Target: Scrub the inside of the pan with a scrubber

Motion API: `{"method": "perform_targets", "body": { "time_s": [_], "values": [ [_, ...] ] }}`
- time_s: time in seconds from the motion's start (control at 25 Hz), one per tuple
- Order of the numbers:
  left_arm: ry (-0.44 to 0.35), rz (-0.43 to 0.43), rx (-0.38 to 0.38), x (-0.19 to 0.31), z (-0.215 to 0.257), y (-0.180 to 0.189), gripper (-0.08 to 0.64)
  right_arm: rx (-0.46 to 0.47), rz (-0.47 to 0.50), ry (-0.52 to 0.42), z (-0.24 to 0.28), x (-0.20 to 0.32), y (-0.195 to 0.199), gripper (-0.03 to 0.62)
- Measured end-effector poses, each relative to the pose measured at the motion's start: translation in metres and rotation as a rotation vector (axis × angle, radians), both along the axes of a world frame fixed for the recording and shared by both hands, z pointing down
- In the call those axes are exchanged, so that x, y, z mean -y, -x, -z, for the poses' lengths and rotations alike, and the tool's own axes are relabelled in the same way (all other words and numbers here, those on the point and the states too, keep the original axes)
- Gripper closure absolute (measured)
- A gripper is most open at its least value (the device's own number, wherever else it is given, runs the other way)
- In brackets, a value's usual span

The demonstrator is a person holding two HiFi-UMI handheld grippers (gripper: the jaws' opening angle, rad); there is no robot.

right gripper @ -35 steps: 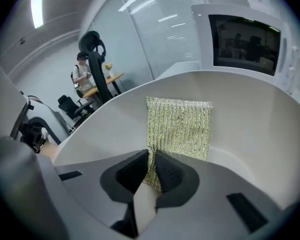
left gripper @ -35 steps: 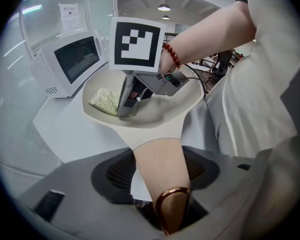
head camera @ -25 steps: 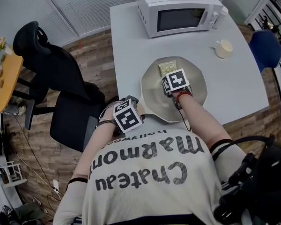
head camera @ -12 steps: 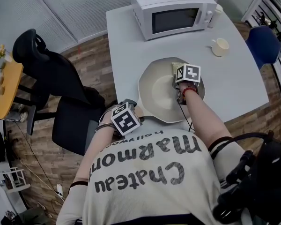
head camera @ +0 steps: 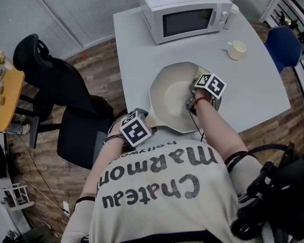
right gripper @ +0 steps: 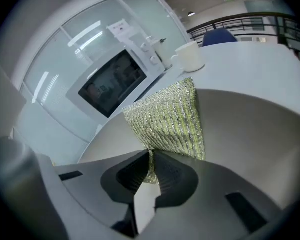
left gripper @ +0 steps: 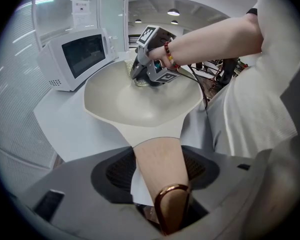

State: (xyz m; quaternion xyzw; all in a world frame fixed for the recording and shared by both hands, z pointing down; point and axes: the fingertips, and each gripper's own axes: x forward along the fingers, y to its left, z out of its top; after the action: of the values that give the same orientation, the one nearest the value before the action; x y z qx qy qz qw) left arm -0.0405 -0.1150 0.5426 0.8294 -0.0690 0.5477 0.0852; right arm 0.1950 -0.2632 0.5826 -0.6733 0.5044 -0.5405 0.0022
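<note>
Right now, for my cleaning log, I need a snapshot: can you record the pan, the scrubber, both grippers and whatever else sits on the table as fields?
pan: cream, on grey table, handle toward the person
left gripper: jaws shut on the handle
right gripper: jaws pinching the scrubber
scrubber: yellow-green mesh, against the pan's inner wall
also on table: microwave, cup

Cream tee [head camera: 157, 186] w/ dark lettering & dark-banded sleeves, red bead bracelet [head camera: 200, 99] on right wrist, thin blk cable [head camera: 199, 126] alongside, b/w left marker cube [head camera: 135, 129], right marker cube [head camera: 211, 84].
</note>
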Motion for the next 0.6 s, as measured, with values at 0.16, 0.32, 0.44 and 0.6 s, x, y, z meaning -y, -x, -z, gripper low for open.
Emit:
{"method": "perform_targets", "body": {
  "time_s": [0.16,0.32,0.44,0.6],
  "values": [
    [0.009,0.006,-0.013,-0.001,0.0,-0.001,0.296,-0.025,-0.074,-0.049,0.014,0.001,-0.013,0.554],
    [0.012,0.011,-0.021,-0.002,0.0,0.0,0.296,-0.018,-0.122,-0.082,0.024,0.001,-0.019,0.554],
    [0.009,0.006,-0.015,-0.004,0.001,-0.001,0.296,0.016,-0.152,-0.102,0.025,-0.001,-0.022,0.554],
    [0.015,0.002,-0.013,-0.007,-0.001,-0.001,0.295,0.063,-0.009,-0.214,0.039,0.005,-0.003,0.554]
  ]
}}
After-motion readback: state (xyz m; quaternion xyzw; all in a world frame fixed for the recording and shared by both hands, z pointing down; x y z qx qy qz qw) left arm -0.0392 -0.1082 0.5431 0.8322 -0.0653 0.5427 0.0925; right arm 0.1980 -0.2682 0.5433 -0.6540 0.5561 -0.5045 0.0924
